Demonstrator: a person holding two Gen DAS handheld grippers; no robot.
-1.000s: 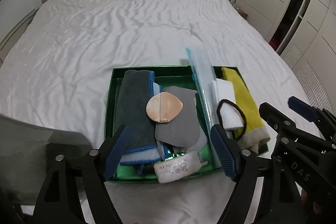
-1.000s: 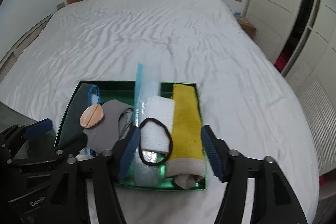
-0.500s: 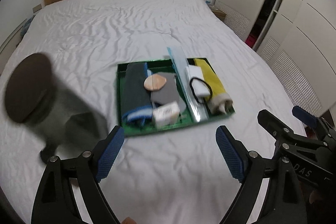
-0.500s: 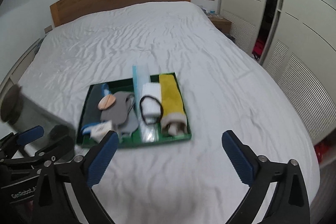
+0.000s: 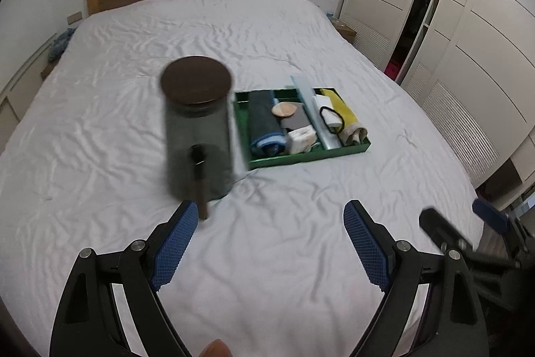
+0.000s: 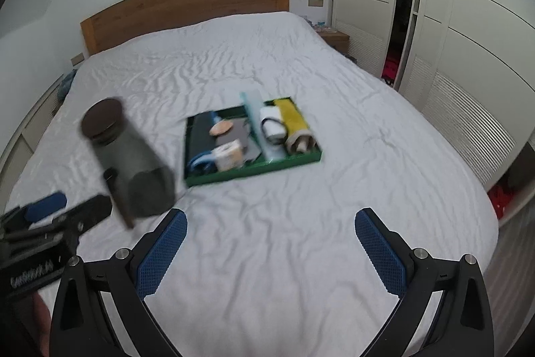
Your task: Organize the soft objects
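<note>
Green tray (image 5: 302,158) of soft goods sits mid-bed (image 5: 200,32), at 1 o'clock from the left gripper (image 5: 269,241). Contents, counted: one grey towel (image 5: 262,119), one yellow cloth (image 5: 341,111), one hair tie (image 5: 331,119), one round puff (image 5: 283,108). One lidded jar (image 5: 197,129) at 11 o'clock, blurred. Both grippers empty; right gripper (image 6: 271,248) spread widest, both having just been opening. Judged: tray looks sorted, hands clear of it. Next move: probably none.
</note>
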